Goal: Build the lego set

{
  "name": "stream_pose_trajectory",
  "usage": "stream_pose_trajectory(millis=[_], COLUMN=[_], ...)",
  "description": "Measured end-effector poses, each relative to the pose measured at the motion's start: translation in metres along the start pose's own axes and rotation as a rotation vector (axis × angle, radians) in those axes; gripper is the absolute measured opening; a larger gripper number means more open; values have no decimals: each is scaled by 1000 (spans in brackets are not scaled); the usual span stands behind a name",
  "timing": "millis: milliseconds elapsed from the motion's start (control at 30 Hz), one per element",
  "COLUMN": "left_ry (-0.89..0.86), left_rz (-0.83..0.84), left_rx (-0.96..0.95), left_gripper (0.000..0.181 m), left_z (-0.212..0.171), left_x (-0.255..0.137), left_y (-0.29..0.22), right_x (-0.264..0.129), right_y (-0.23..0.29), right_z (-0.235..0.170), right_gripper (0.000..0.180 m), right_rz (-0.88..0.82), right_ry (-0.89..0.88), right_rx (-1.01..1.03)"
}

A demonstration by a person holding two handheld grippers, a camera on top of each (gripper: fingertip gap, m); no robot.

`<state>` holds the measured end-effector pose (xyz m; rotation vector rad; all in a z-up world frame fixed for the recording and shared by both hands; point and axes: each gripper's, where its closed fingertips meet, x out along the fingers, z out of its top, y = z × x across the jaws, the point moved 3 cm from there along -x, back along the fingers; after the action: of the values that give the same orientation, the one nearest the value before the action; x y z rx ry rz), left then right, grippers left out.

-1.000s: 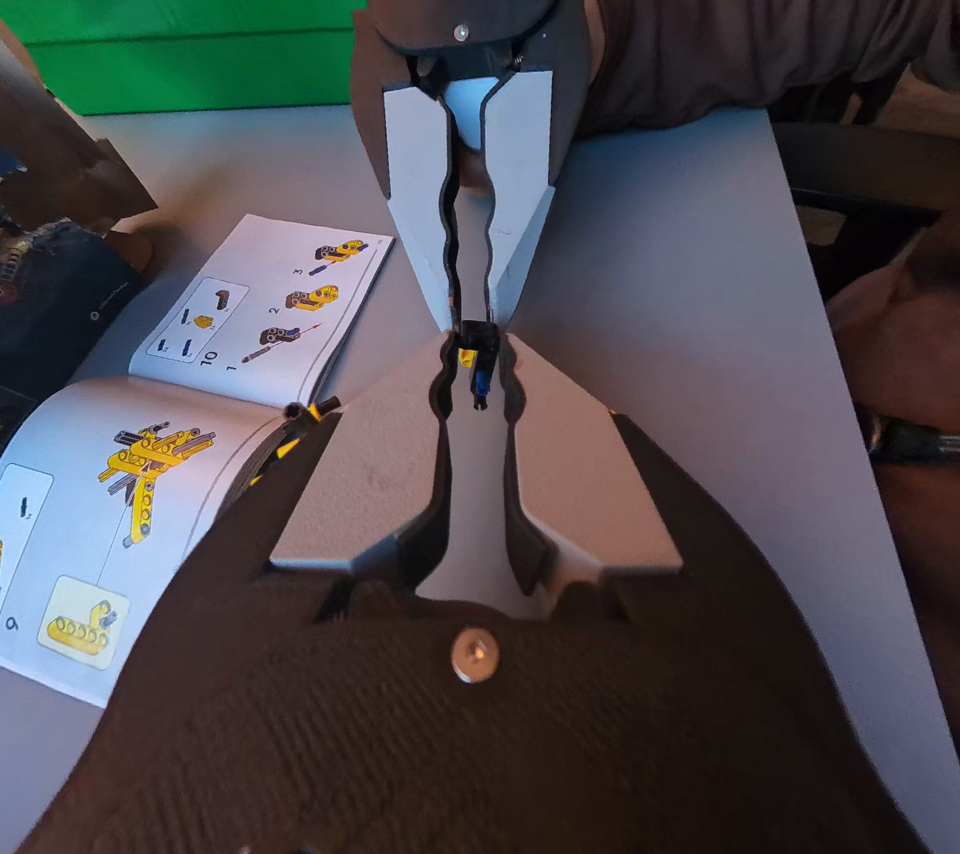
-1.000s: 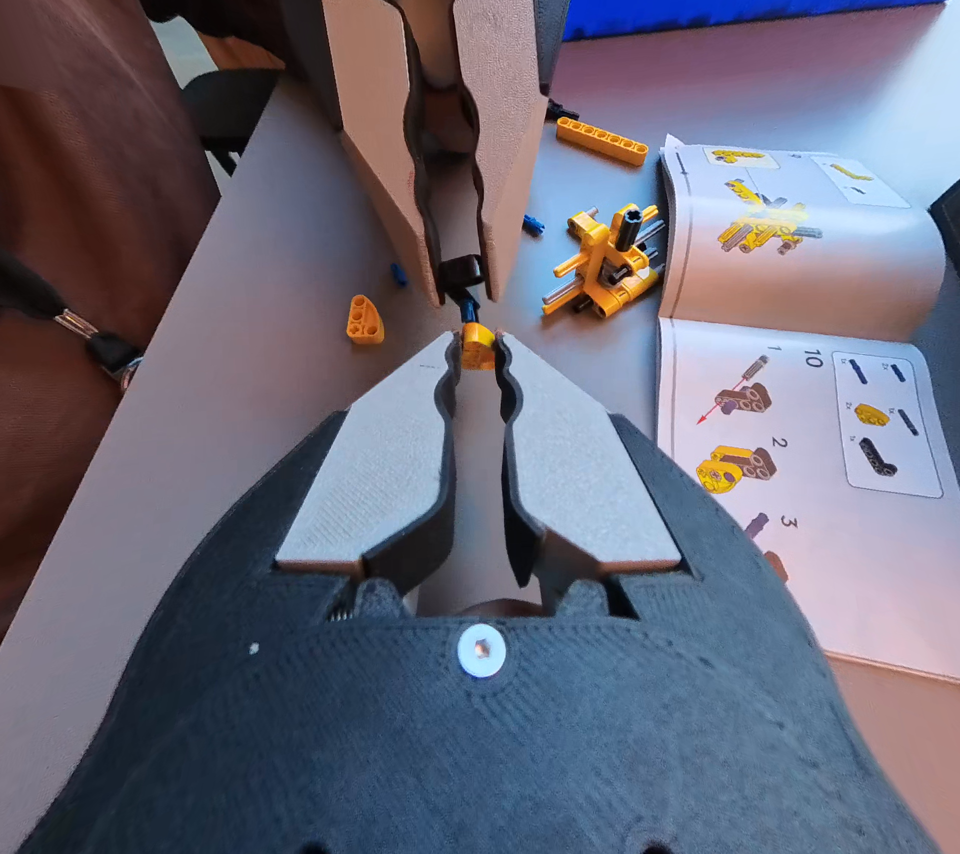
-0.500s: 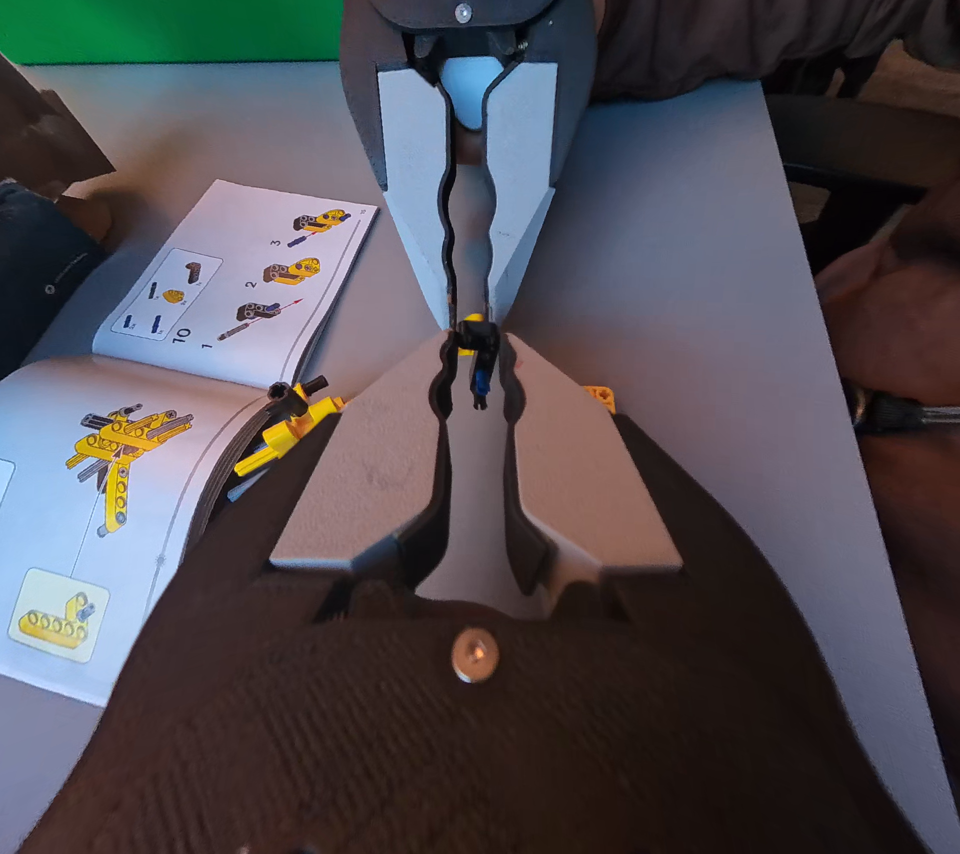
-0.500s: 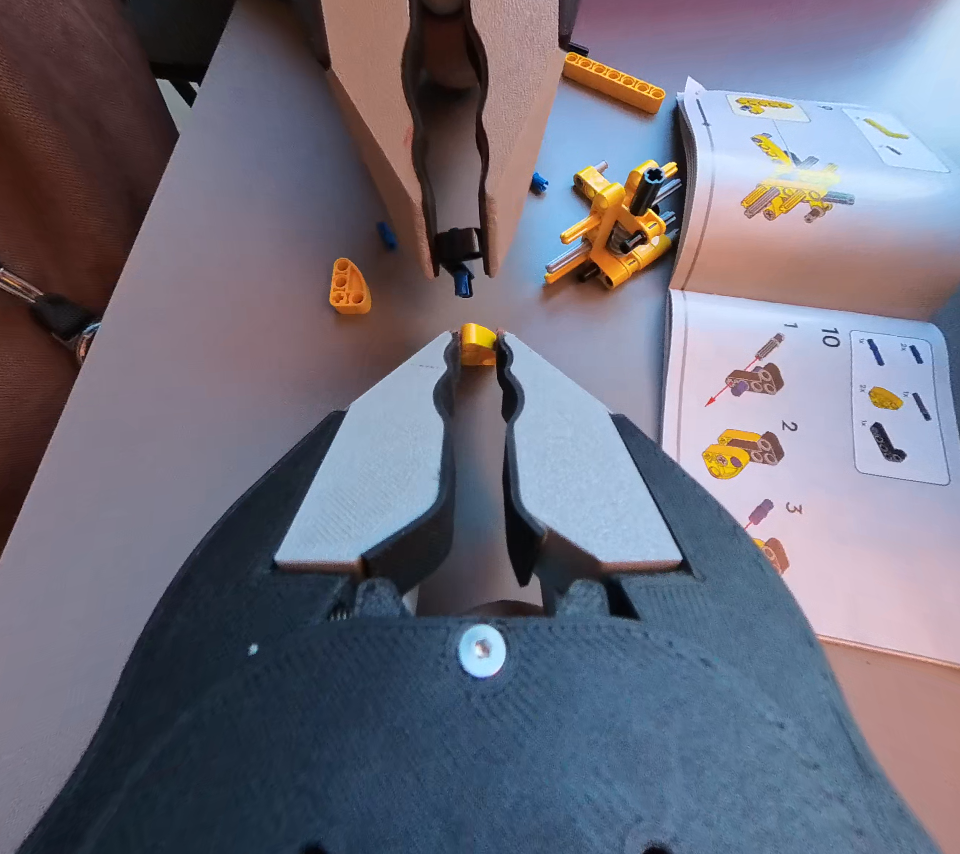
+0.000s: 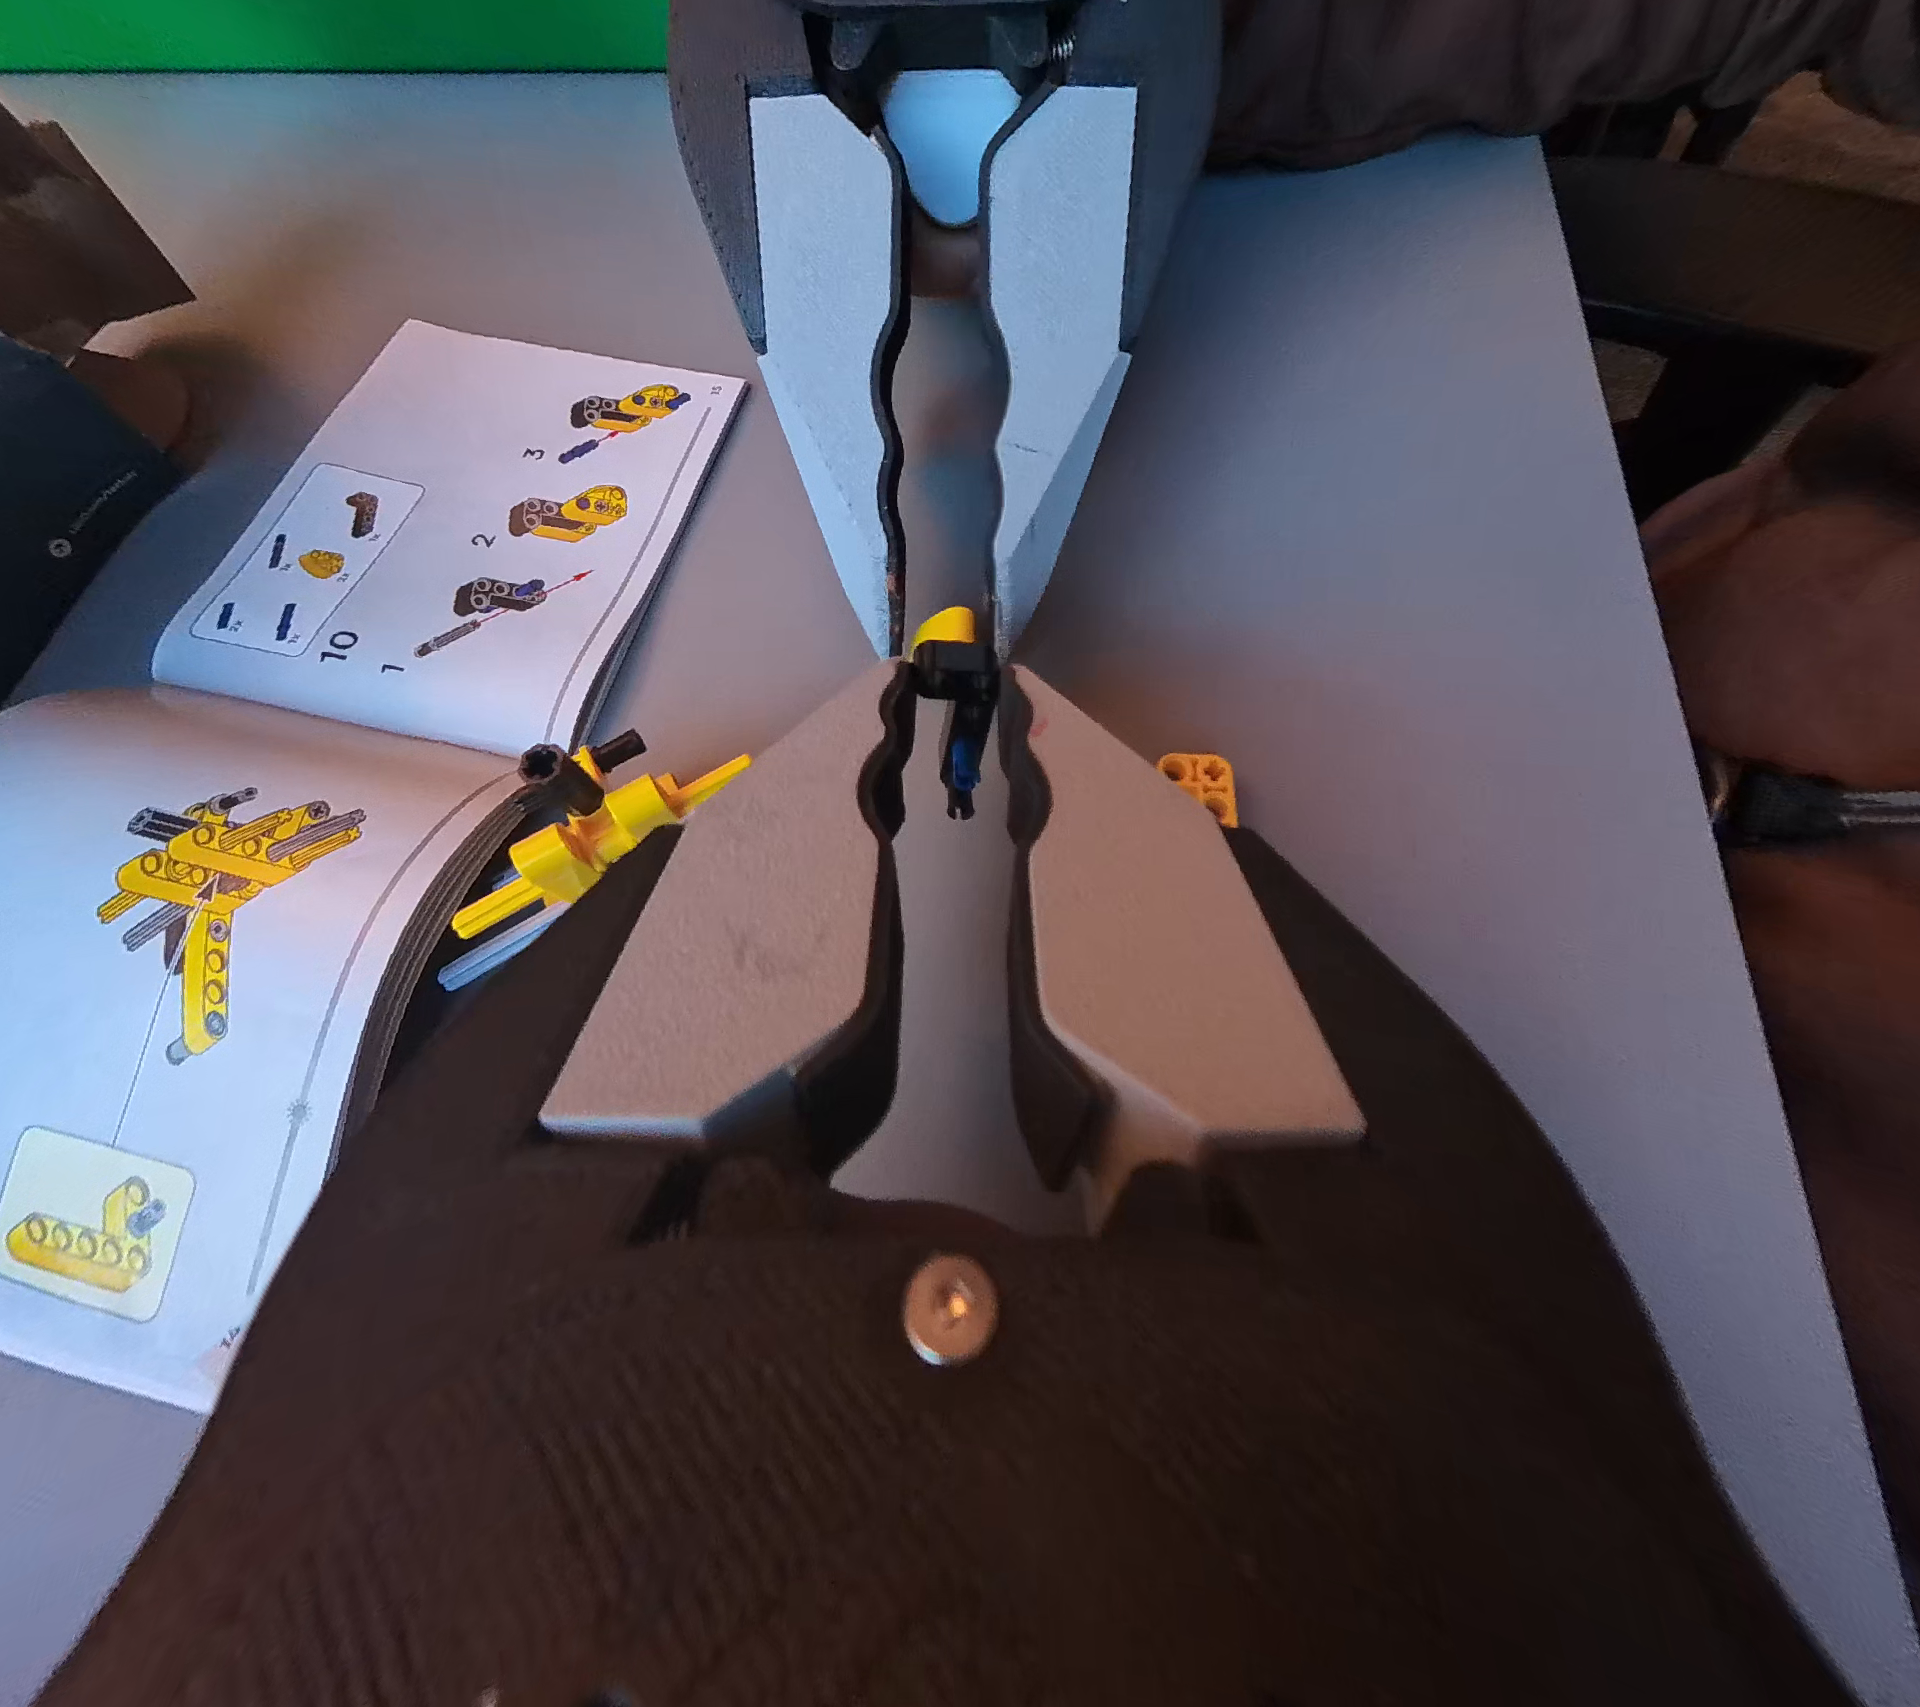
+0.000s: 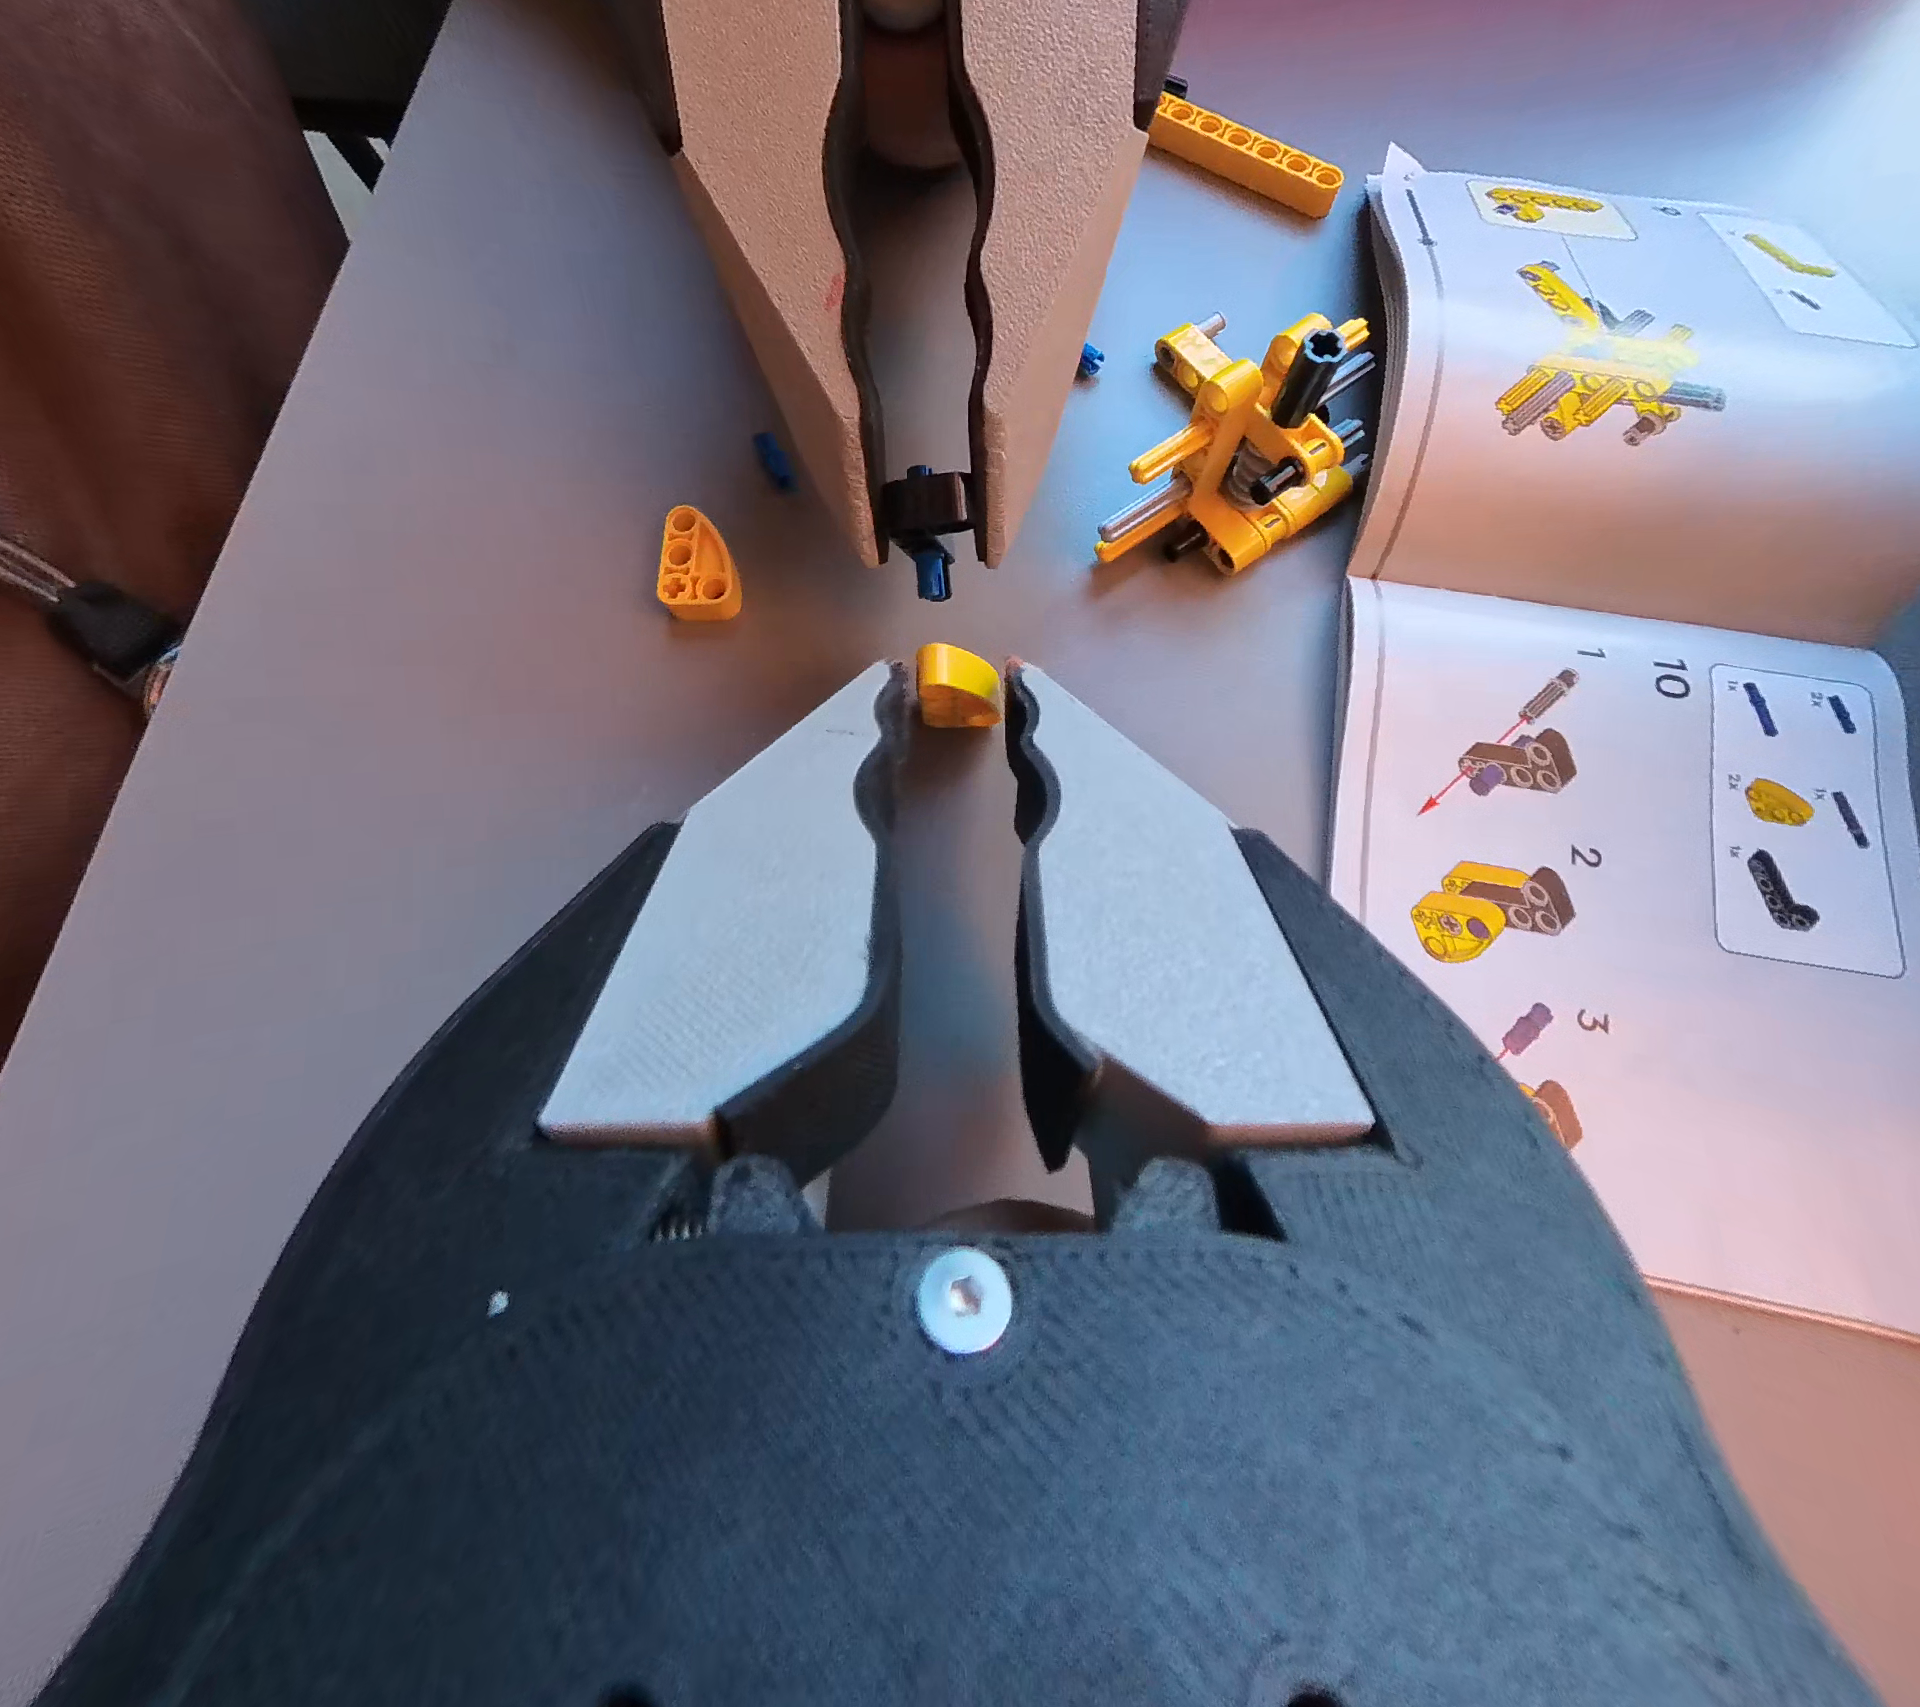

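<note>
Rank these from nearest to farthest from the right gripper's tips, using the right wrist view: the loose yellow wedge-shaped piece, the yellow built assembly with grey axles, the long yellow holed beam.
1. Loose yellow wedge-shaped piece: on the table left of the right gripper.
2. Yellow built assembly with grey axles: right, beside the open instruction booklet.
3. Long yellow holed beam: far right, beyond the assembly.

Black grippers (image 5: 951, 670), seemingly grey fingers (image 5: 758, 919)

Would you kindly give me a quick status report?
Left gripper shut on black piece with blue pin. Right gripper shut on yellow piece. Small gap between; nothing obstructing.
</note>
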<state>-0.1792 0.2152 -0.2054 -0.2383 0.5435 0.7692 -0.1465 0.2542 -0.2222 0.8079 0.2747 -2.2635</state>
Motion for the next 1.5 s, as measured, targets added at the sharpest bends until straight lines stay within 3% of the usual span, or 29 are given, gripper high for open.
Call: stream_pose_trajectory(millis=[333,600,1000,1500], left_ry=[6,6,21,11], left_rz=[-9,-20,-34,-18], left_rx=[-1,-21,-27,-19], left_gripper=[13,13,13,13], left_z=[-1,-2,-4,-3], left_x=[0,-1,0,-1], left_y=[-1,1,2,3], right_x=[-17,-41,-19,-20], right_y=[4,-3,2,-1], right_z=[3,3,-10,-10], right_gripper=[34,36,40,40], right_rz=[-24,-72,-100,-103], right_ry=[-112,-240,-44,-50], right_rx=[60,151,82,111])
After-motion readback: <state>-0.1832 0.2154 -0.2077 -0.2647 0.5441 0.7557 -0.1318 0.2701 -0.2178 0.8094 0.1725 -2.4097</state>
